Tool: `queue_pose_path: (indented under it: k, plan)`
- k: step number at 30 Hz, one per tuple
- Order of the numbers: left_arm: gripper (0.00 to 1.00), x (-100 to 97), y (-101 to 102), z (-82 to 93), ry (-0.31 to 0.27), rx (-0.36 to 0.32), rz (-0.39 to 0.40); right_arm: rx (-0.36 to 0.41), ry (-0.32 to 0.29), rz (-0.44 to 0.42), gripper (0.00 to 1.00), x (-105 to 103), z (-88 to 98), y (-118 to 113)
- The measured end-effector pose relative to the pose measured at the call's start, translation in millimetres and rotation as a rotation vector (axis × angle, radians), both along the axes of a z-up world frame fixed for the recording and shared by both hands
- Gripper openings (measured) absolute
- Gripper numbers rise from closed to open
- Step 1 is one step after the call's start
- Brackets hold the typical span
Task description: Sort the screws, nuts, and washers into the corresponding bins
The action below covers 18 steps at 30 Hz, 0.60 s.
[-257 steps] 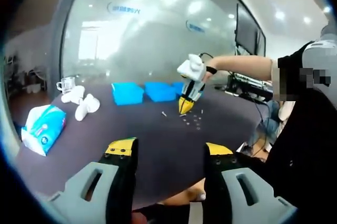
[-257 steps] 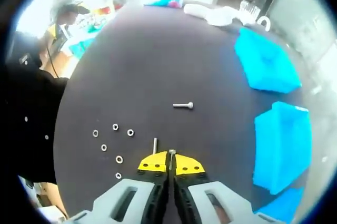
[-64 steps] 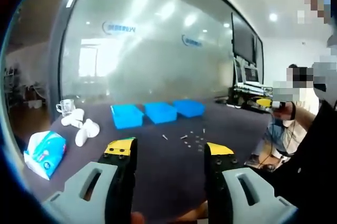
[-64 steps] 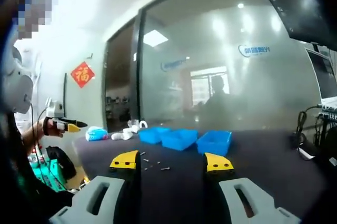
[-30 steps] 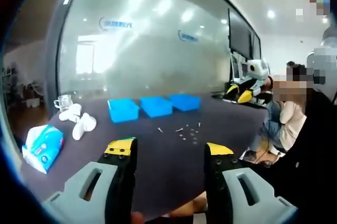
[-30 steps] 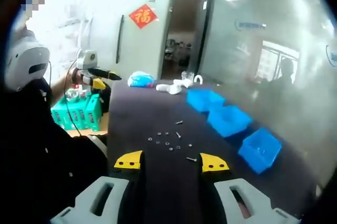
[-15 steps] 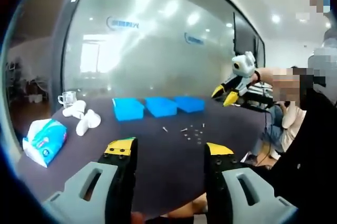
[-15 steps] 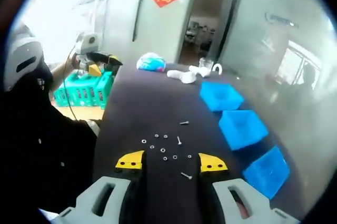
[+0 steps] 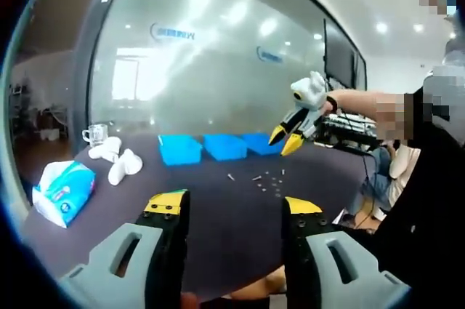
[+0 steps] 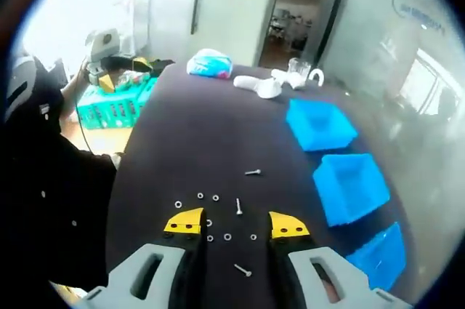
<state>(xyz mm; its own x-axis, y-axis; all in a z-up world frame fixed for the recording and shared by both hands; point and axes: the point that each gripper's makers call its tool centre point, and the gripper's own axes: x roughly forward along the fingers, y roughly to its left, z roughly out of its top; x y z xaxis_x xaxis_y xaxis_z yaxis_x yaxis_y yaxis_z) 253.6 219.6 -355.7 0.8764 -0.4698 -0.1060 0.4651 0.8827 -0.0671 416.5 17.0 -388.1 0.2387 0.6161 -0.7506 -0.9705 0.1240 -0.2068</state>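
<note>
Left gripper view: my left tongs (image 9: 234,211) are spread; small metal screws (image 9: 256,179) lie at 12 o'clock on the dark table (image 9: 218,214), before three blue bins (image 9: 221,146).

Right gripper view: my right tongs (image 10: 237,223) are spread around scattered washers (image 10: 228,237); one screw (image 10: 243,270) lies between them.

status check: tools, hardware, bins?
Both tools open, empty: left tool, right tool. Loose screws, washers on table. Blue bins unobstructed.
</note>
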Motion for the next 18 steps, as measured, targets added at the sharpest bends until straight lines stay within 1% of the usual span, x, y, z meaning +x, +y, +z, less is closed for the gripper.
queue_pose_path:
  k: [5,7,11,15,18]
  plan:
    - [0.49,-1.4,0,-0.9,0.005,0.006,0.004,-0.096,-0.005,0.052,0.28,3,-20.0,10]
    - [0.49,-2.3,-1,-0.1,0.004,0.006,0.006,-0.115,0.000,0.068,0.28,3,-26.0,15]
    - [0.49,-3.9,-3,-1.4,0.012,0.019,0.010,-0.200,0.002,0.126,0.28,-1,-38.8,18]
    - [0.49,-4.8,-5,0.7,0.017,0.031,0.012,-0.215,0.004,0.146,0.28,2,-43.1,27]
    - [0.49,-5.3,-7,2.9,0.011,0.024,0.011,-0.247,0.010,0.170,0.28,2,-52.2,30]
